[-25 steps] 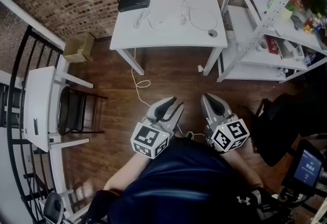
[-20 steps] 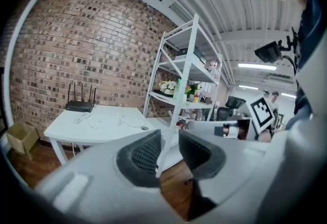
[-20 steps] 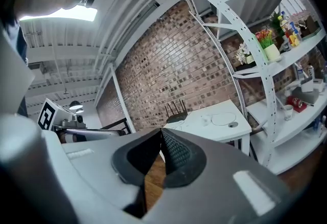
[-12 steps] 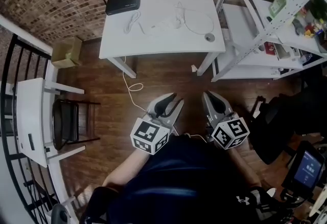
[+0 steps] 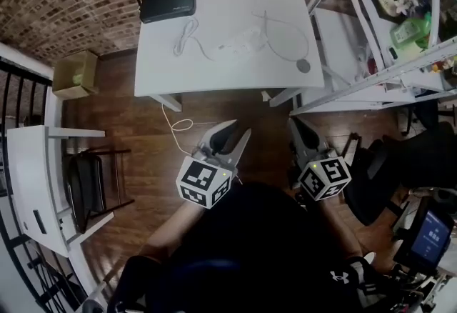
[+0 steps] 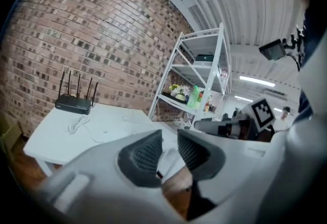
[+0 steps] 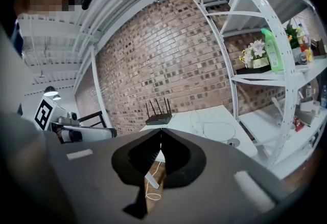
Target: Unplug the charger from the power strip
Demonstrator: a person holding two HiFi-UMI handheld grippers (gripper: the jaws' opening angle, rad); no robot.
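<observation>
White power strip (image 5: 241, 38) lies crosswise ahead, nearer your parted, empty left gripper (image 5: 233, 131); your right gripper (image 5: 293, 123) is closed.

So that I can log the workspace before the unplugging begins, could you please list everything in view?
table: one, white, against the brick wall
router: one, black, table's back left corner
power strip: one, white, mid-table among white cables
disc: one, grey, table's front right
cardboard box: one, tan, floor left of the table
chair: one, black, far left
shelving unit: one, white, right of the table
floor cord: one, white, looped below the table's front edge
left gripper: one, grey, open, empty
right gripper: one, grey, shut
</observation>
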